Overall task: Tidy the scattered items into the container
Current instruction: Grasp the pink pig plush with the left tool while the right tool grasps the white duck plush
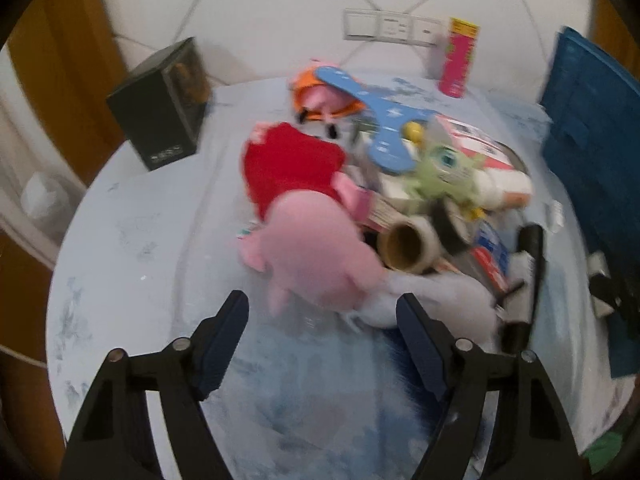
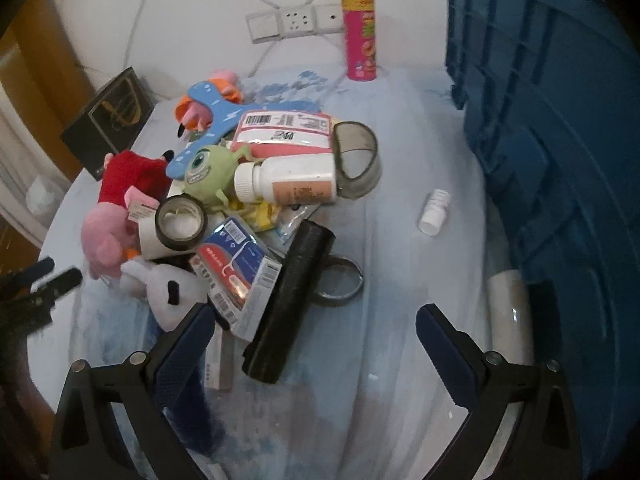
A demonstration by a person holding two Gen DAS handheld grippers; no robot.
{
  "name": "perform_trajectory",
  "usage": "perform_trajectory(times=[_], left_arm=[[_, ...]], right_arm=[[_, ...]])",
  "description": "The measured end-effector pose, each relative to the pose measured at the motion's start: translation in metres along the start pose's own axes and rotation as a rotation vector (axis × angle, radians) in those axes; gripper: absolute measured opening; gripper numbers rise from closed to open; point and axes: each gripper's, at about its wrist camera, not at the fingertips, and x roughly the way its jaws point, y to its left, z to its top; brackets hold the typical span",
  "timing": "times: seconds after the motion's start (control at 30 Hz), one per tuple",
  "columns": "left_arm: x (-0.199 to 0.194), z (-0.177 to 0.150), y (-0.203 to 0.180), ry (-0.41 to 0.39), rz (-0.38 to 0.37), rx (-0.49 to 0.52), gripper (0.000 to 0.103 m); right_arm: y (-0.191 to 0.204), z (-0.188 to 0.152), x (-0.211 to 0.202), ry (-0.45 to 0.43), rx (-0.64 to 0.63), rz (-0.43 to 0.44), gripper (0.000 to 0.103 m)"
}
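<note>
Black left gripper [image 1: 320,312] hovers open beside pink plush [image 1: 316,256].

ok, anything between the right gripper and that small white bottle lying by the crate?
Nothing visible. The right gripper is open, and bare table runs from it up to the small white bottle, which lies apart from the pile. The black roll sits left of that line. The blue crate stands just right of the bottle.

A home room: plush toys [image 2: 116,216], wall sockets [image 2: 296,20], wooden door [image 1: 60,52].
</note>
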Motion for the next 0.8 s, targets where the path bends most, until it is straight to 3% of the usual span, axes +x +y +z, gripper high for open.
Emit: perform_trajectory(times=[0.13,0.27,0.43,0.47,0.5,0.67,0.8], left_arm=[[0.008,0.015,0.019,0.004,0.019,-0.047,0.077],[0.029,0.032,0.021,0.012,-0.033,-0.062,0.077],[0.076,0.043,0.013,0.077,-0.081,-0.023,0.077],[0.085,0.043,0.012,0.095,-0.088,-0.012,0.076],[0.090,0.039,0.014,0.100,-0.106,-0.008,0.067],[0.078,0.015,0.043,0.096,-0.179,0.009,0.061],[0.061,-0.008,0.071,0.107,-0.138,0.033,0.060]], right_arm=[[0.015,0.011,0.007,-0.004,-0.024,0.054,0.092],[0.036,0.020,0.015,-0.008,-0.046,0.068,0.092],[0.053,0.017,0.030,0.011,-0.030,0.065,0.092],[0.058,0.015,0.034,0.018,-0.033,0.068,0.092],[0.063,0.013,0.038,0.025,-0.037,0.071,0.092],[0.097,0.001,0.053,0.058,-0.099,0.078,0.092],[0.125,-0.004,0.064,0.074,-0.162,0.066,0.092]])
